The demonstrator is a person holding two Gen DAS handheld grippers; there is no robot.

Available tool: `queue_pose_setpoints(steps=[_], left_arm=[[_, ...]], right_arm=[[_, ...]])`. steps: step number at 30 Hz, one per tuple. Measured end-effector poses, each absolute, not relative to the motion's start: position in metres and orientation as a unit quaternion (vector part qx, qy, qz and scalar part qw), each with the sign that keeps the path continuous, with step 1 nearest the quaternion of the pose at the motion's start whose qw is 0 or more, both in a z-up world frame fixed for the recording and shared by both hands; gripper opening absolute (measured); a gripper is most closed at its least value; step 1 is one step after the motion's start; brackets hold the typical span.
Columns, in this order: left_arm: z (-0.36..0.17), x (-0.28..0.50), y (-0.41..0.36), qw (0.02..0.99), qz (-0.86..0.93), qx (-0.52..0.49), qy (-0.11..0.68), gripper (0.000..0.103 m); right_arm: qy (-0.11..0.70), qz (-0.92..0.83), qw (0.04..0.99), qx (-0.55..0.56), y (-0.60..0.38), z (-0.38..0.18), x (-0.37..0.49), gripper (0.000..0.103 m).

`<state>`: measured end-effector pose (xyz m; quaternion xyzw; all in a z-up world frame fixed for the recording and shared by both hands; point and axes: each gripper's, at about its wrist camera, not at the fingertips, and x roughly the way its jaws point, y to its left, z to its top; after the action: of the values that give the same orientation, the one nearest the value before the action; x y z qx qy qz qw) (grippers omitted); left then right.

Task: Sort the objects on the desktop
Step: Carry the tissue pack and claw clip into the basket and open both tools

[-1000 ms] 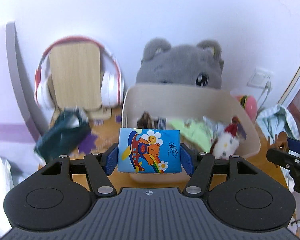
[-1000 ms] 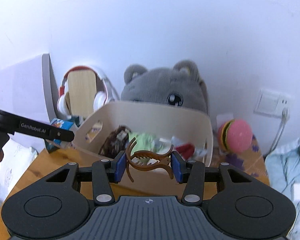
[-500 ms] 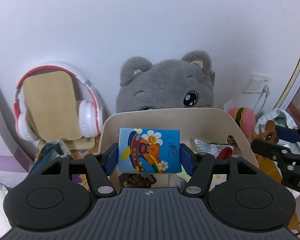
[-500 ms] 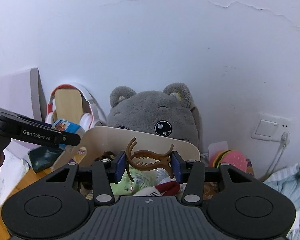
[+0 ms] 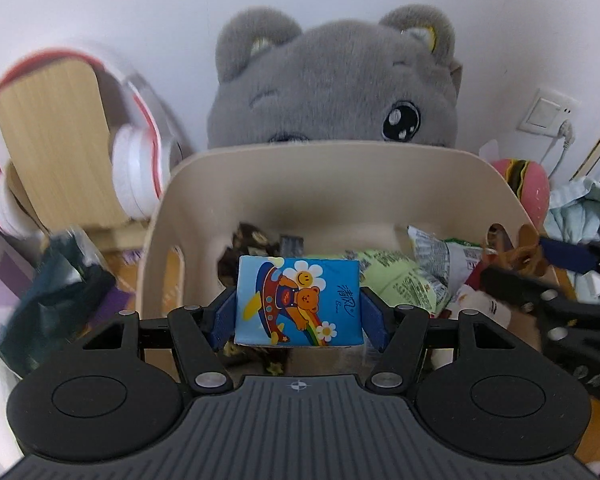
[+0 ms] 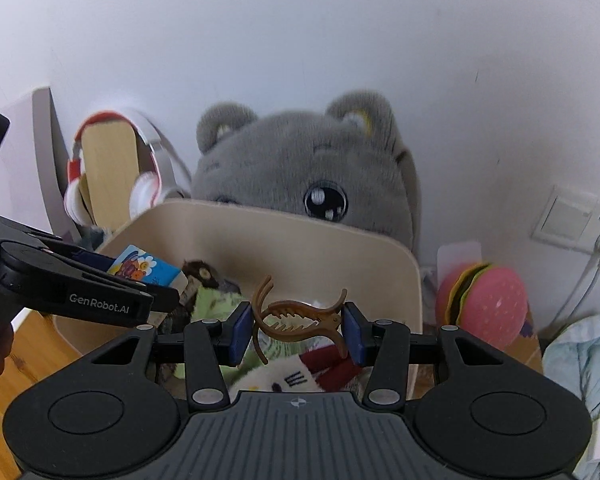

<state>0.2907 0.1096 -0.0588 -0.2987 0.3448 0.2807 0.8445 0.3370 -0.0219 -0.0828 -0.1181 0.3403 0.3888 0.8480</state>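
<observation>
Two claws are working at once for me here. My left claw (image 5: 299, 307) is grasping a blue tissue pack (image 5: 298, 302) printed with a cartoon bear, its blue pads (image 5: 225, 317) pressing on both short sides. My right claw (image 6: 299, 330) is clenching a brown hair claw clip (image 6: 300, 316) crosswise between its pads. Both loads are hanging over the near part of a beige bin (image 5: 340, 176), which is sitting on the wooden surface (image 6: 4, 364). Inside the bin I am seeing a green snack bag (image 5: 396, 280), a dark patterned wrapper (image 5: 248, 240) and a small white plush (image 6: 276, 376) lying in a heap. Just beyond the far rim a big grey plush toy (image 5: 340, 80) is leaning against the wall. Far left, red and white headphones (image 5: 134, 172) are hanging on a wooden stand (image 5: 56, 140); far right, a burger-shaped plush (image 6: 488, 304) is sitting near a wall socket (image 6: 568, 220).
</observation>
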Motion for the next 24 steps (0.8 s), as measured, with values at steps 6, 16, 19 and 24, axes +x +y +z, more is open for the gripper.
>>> queue_pose_setpoints(steps=[6, 16, 19, 24], left_arm=[[-0.07, 0.3, 0.104, 0.84, 0.277, -0.286, 0.37, 0.065], [-0.078, 0.298, 0.094, 0.835, 0.272, -0.284, 0.386, 0.066], [-0.074, 0.293, 0.092, 0.838, 0.275, -0.281, 0.379, 0.07], [-0.06, 0.281, 0.084, 0.851, 0.271, -0.263, 0.365, 0.075]], right_arm=[[0.366, 0.395, 0.832, -0.138, -0.012, -0.104, 0.341, 0.045], [0.384, 0.381, 0.832, -0.123, -0.016, -0.11, 0.344, 0.057], [0.391, 0.377, 0.833, -0.106, -0.024, -0.112, 0.345, 0.071], [0.396, 0.365, 0.839, -0.082, -0.04, -0.108, 0.346, 0.08]])
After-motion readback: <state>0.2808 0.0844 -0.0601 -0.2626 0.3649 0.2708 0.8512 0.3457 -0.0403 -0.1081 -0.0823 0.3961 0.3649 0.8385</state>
